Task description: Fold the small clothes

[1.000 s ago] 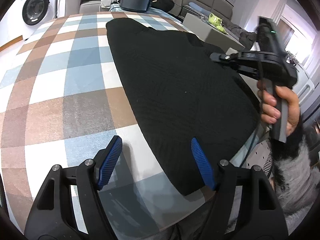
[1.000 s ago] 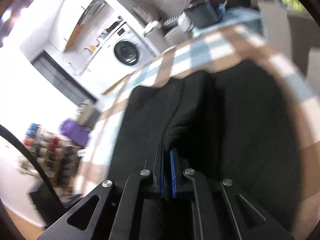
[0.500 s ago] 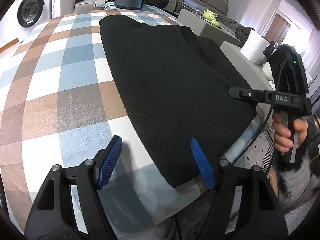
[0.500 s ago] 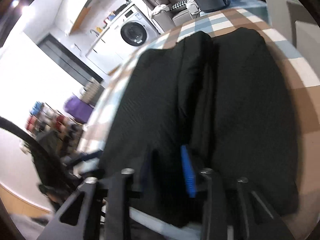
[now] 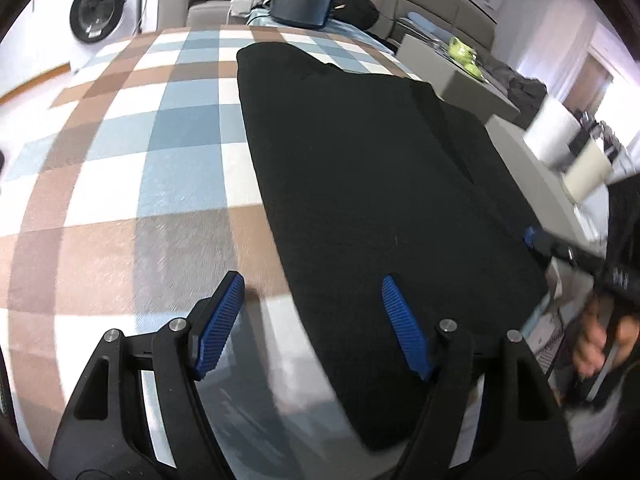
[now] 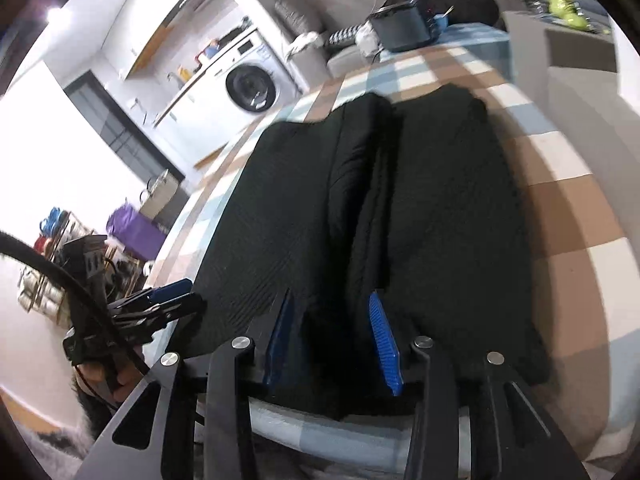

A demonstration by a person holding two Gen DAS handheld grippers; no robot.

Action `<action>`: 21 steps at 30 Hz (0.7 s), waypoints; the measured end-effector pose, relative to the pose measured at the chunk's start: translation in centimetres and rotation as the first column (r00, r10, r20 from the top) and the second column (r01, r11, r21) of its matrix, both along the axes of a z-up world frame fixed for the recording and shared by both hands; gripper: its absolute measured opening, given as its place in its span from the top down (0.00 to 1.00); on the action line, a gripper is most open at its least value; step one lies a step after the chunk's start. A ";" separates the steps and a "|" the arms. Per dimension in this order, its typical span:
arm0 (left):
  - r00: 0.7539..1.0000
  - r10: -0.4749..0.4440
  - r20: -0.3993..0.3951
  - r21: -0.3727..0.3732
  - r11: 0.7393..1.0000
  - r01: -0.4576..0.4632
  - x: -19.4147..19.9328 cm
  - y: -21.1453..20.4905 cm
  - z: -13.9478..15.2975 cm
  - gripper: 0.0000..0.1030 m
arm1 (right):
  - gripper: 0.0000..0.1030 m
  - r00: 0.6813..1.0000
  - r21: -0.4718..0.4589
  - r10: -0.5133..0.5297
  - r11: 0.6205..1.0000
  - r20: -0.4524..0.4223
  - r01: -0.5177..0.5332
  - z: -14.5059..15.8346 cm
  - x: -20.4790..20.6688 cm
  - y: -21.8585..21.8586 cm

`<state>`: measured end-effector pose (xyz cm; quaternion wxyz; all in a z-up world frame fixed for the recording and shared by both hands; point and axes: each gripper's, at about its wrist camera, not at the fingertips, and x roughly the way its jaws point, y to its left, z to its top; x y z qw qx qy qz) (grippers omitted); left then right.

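R gripper point(image 6: 332, 344) jaws opening over black garment's point(image 5: 372, 168) near hem, nothing pinched; L gripper point(image 5: 312, 320) apart, empty. Grab both near corners evenly.

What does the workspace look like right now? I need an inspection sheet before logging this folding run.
Surface: table under a blue, brown and white checked cloth.
Job's things: black garment lying flat, one side folded in lengthwise, a ridge along the middle.
Clutter: nothing seen on the cloth beside the garment.
Grippers: left gripper open above the garment's near edge, holding nothing; right gripper with jaws opening, over the ridge at the near edge.
Cables: black cable running to the left gripper.
Surroundings: washing machine, sofa, dark bin, paper roll.
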<state>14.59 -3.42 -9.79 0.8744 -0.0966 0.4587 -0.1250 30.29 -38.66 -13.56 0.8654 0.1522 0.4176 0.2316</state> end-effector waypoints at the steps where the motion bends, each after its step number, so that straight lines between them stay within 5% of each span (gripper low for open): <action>1: 1.000 0.007 -0.009 -0.019 1.000 -0.008 0.6 0.1 -0.2 0.33 | 0.61 1.000 0.002 -0.010 1.000 0.003 0.010 0.0 -0.2 -0.2; 5: 0.998 0.055 -0.024 -0.089 0.994 -0.057 2.9 0.6 -0.2 0.37 | 0.60 0.998 -0.050 -0.068 0.996 0.009 0.069 -0.1 -0.6 -0.6; 7: 0.997 0.069 -0.041 -0.129 0.989 -0.074 4.1 0.6 -0.4 0.57 | 0.61 0.997 -0.078 -0.069 0.994 0.013 0.070 -0.1 -0.6 -0.5; 12: 0.996 0.069 -0.048 -0.147 0.986 -0.076 5.7 0.3 -0.6 0.83 | 0.60 0.996 -0.100 -0.084 0.991 0.023 0.086 -0.4 -0.8 -1.2; 21: 0.993 0.113 0.022 -0.118 0.987 -0.110 4.6 1.3 0.0 0.93 | 0.58 0.993 -0.146 -0.110 0.983 0.038 0.115 0.5 -1.1 -1.6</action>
